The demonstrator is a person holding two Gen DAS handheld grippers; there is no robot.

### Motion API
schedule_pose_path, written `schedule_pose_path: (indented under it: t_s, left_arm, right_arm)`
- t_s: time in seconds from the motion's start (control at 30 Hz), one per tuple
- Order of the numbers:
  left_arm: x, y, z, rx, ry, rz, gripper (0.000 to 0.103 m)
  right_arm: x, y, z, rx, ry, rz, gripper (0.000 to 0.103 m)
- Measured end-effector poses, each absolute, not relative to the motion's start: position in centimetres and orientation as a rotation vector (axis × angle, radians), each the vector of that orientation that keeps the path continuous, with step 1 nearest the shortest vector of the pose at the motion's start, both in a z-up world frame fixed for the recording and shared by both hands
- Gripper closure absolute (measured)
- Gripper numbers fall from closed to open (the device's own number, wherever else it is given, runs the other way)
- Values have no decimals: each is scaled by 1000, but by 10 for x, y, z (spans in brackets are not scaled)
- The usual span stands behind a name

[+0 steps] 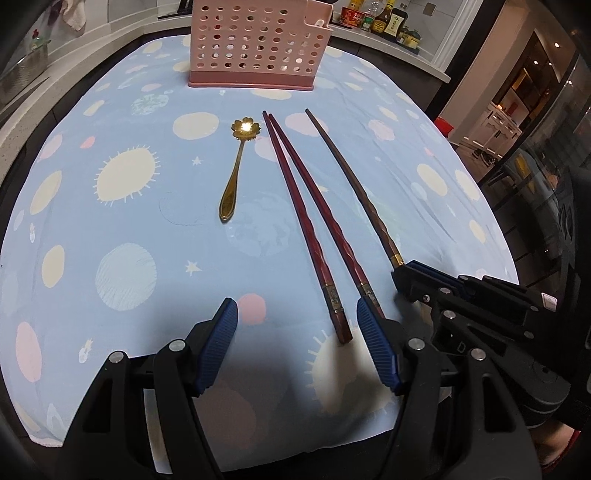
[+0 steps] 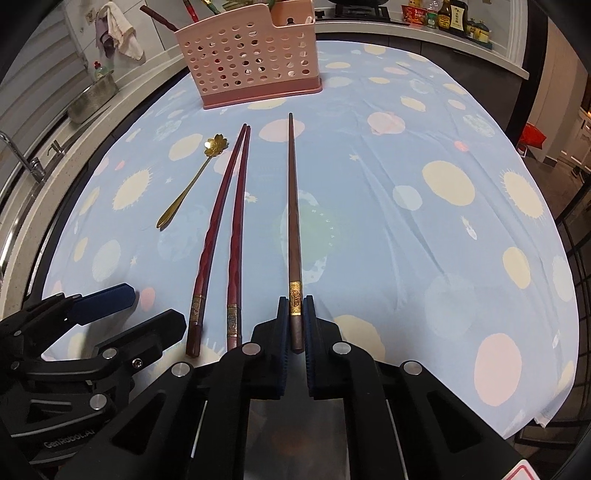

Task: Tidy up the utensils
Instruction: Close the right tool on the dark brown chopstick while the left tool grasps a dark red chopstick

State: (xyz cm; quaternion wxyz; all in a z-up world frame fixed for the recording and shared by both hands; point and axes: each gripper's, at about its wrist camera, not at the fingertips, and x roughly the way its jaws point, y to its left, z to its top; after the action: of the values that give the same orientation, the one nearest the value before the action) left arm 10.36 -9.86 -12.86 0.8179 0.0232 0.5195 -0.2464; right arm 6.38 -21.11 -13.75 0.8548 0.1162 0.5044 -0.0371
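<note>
A brown chopstick [image 2: 293, 206] lies on the blue dotted cloth, and my right gripper [image 2: 295, 325] is shut on its thick end just below the gold band. Left of it lie two red chopsticks [image 2: 229, 221] side by side, and a gold flower-headed spoon [image 2: 192, 184] lies further left. In the left wrist view my left gripper [image 1: 295, 339] stands open over the thick ends of the red chopsticks [image 1: 306, 206], with one end between its pads. The spoon [image 1: 236, 170] and the brown chopstick [image 1: 351, 177] flank them. A pink perforated utensil holder [image 1: 255, 44] stands at the far side.
The holder [image 2: 251, 59] has several utensils sticking out of it. Sauce bottles [image 1: 384, 20] line the counter at the back right. A sink with a tap [image 2: 29, 162] and a metal basket [image 2: 92, 98] are at the left. The table edge drops off at the right.
</note>
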Motion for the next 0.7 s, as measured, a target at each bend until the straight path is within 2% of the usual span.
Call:
schedule_pose_path:
  t_s: [0.27, 0.57, 0.67, 0.7]
  left_arm:
    - [106, -110, -135, 94, 1085, -512, 43]
    - [102, -116, -136, 137, 1072, -525, 70]
    - [102, -114, -137, 127, 1079, -532, 81]
    - [103, -113, -137, 117, 1086, -540, 88]
  right_arm:
    - [60, -213, -139, 264, 1062, -82, 96]
    - [59, -214, -138, 267, 1061, -76, 96]
    - [59, -214, -138, 269, 1060, -75, 96]
    - [58, -213, -138, 269, 1059, -75, 96]
